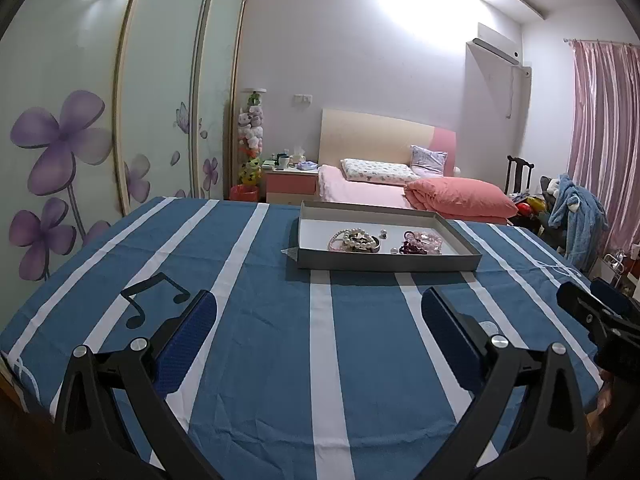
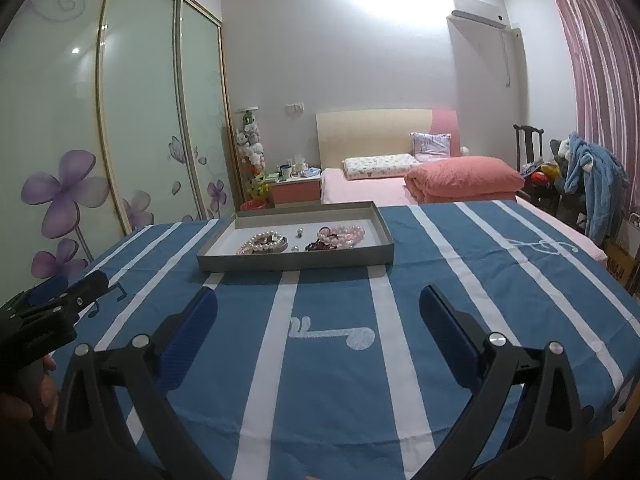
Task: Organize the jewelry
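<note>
Toward the far edge of the table, on its blue-and-white striped cloth, sits a shallow grey tray with its long axis running left to right across both views, and all the jewelry lies inside it: a pearl bracelet cluster near the tray's middle, a pink bead cluster to its right, and a few small loose pieces between them, too small to identify. Both grippers hover over the near half of the table, well apart from the tray, so any reach has to go straight forward. The left gripper has its jaws spread wide and holds nothing; the right gripper is likewise spread and empty. From the left wrist view the tray lies ahead and slightly to the right, with the pearls closest to that gripper's line; from the right wrist view the tray lies ahead and slightly to the left, with the pink beads nearest the centre. By that reckoning neither hand is clearly closer to the tray overall, and each seems better placed for the cluster on its own side. The right view alone shows a white musical-note motif between its fingers, while the left view shows a black note motif near the table's left edge.
</note>
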Motion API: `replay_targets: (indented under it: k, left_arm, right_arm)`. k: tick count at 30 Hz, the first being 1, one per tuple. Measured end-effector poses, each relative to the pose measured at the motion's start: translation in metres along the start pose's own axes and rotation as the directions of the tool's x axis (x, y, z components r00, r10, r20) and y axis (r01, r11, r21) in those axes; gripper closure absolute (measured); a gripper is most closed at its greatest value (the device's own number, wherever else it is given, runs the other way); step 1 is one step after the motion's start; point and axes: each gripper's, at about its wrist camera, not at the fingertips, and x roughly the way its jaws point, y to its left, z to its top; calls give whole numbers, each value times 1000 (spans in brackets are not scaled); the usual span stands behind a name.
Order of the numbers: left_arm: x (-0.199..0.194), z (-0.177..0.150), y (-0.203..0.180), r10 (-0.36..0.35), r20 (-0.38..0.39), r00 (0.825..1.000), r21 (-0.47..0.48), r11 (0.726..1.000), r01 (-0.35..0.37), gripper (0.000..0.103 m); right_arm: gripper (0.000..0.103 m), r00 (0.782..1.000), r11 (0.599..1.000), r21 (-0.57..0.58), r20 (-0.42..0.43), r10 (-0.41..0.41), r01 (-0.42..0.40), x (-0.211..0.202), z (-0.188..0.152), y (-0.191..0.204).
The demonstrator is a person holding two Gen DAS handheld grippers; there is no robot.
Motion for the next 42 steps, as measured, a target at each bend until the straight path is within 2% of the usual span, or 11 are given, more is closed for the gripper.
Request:
replay_targets:
  k: [42]
  left_arm:
    - [2, -3, -6, -7, -19, 1000, 1, 1000, 7, 2]
  right_arm:
    - [4, 1000, 1000, 0, 2, 2, -2, -2, -3, -2]
